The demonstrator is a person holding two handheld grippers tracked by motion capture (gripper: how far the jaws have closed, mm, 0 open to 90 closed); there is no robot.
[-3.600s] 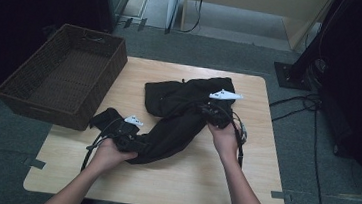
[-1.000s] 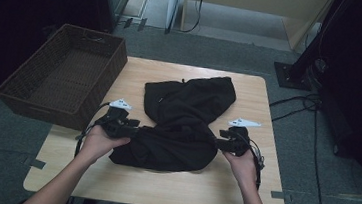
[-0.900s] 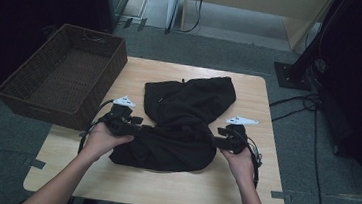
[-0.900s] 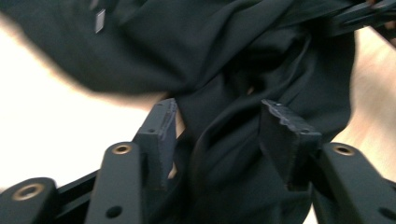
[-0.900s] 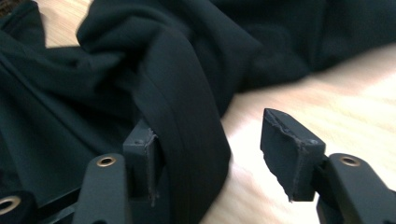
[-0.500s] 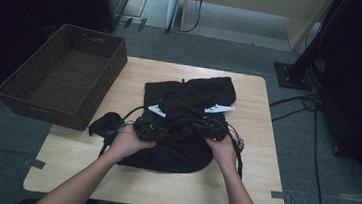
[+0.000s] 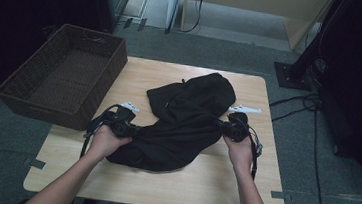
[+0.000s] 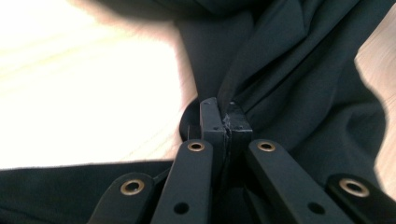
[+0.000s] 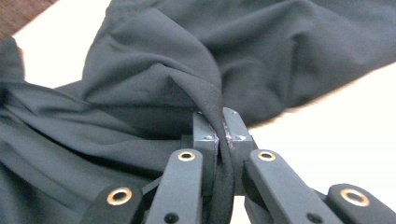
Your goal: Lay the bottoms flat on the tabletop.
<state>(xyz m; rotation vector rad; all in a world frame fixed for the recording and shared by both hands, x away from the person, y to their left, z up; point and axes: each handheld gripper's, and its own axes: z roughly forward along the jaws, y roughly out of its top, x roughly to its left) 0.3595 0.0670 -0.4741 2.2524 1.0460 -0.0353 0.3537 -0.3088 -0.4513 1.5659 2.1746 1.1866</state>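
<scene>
A crumpled black garment (image 7: 183, 125) lies across the middle of the wooden table (image 7: 170, 194). At its left edge my left gripper (image 7: 128, 128) is shut on a fold of the cloth; in the left gripper view the jaws (image 8: 226, 114) pinch a dark ridge. My right gripper (image 7: 229, 128) holds the garment's right edge, and in the right gripper view a thick fold runs between its shut jaws (image 9: 218, 122). Both pairs of jaws have just been closing, with cloth between them. The garment hangs stretched between the two hands.
A dark wicker basket (image 7: 47, 109) stands at the table's left edge, partly overhanging it. Bare wood lies in front of the garment and along the far edge. Cables (image 7: 299, 101) run over the floor to the right, beside dark equipment.
Half a second ago both grippers were close together over the garment's middle. They have since moved apart to its left and right sides, each shut on cloth, drawing the fabric out between them.
</scene>
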